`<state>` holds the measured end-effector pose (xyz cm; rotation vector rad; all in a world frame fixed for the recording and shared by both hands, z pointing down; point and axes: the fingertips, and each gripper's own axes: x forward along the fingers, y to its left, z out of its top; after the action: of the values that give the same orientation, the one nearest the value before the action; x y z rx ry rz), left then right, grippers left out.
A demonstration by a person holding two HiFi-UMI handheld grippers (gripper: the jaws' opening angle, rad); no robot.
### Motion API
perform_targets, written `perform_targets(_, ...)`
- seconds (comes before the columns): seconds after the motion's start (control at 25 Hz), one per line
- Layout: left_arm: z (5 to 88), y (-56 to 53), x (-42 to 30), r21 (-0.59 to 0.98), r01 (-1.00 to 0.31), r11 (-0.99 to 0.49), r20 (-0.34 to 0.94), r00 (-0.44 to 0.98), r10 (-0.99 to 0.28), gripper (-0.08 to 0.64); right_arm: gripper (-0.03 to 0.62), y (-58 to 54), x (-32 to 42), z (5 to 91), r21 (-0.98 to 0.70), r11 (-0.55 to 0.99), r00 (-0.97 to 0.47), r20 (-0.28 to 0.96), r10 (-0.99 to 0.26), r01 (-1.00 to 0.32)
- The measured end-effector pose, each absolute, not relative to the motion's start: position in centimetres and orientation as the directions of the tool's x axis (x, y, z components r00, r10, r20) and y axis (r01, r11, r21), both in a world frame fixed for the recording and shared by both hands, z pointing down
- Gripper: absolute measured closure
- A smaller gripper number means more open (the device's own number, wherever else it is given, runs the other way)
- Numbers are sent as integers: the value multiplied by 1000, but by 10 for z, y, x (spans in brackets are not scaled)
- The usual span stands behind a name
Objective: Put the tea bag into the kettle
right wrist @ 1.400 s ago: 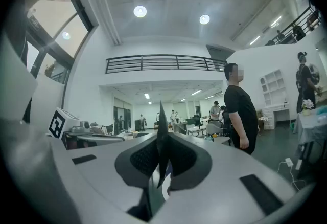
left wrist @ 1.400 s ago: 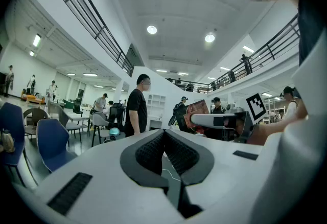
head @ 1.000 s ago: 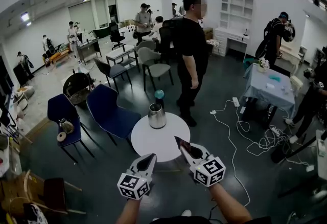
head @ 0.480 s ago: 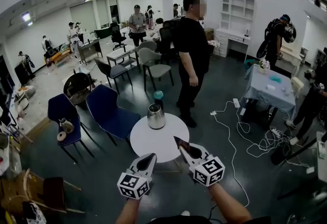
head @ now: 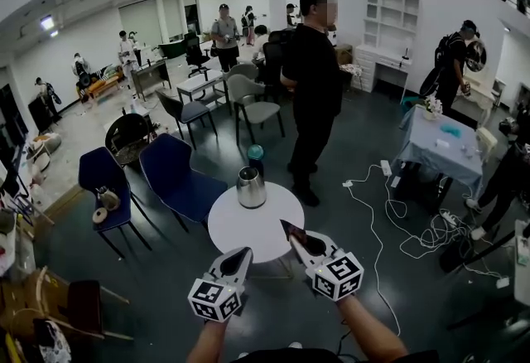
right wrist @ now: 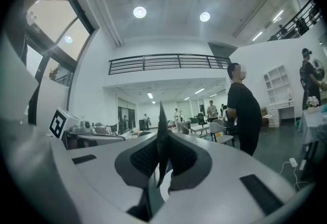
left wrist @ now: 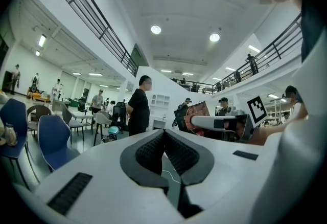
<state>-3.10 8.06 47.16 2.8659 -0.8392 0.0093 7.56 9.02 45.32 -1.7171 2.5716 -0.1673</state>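
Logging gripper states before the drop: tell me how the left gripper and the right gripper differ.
The left gripper has its jaws together on nothing; the right gripper has its jaws clamped on a thin dark-red tea bag. The right gripper reaches farther toward the round white table than the left gripper. Both are white and point toward that table.

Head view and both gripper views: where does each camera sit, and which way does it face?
Head view: on the person's head, looking down at the kettle on the round table; left gripper, right gripper and forearms show.
Left gripper view: on the left gripper, looking up along its shut, empty jaws.
Right gripper view: on the right gripper, along jaws shut on the tea bag.
Shared: both gripper views catch the standing person in black.
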Motion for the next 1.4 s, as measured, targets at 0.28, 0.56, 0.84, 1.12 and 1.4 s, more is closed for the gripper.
perform_targets(0.28, 475, 88, -5, 144, -548, -824, 49, 835, -548, 545, 557, 92, 94, 461, -93, 417, -422, 38, -906, -904)
perform_targets(0.56, 485, 91, 11, 155, -574, -804, 71, 819, -570, 545, 557, 96, 105, 470, -65, 454, -457, 61, -887, -889)
perform_targets(0.84, 477, 88, 12, 143, -597, -790, 73, 802, -593, 545, 557, 93, 109, 469, -89, 474, -479, 50, -876, -876)
perform_targets(1.12, 480, 80, 15, 142, -604, -784, 66, 796, -601, 545, 557, 82, 112, 476, -95, 485, -491, 49, -870, -869)
perform_targets(1.4, 478, 61, 14, 149, -602, -784, 59, 797, -601, 545, 557, 65, 111, 473, -95, 482, -488, 49, -872, -871)
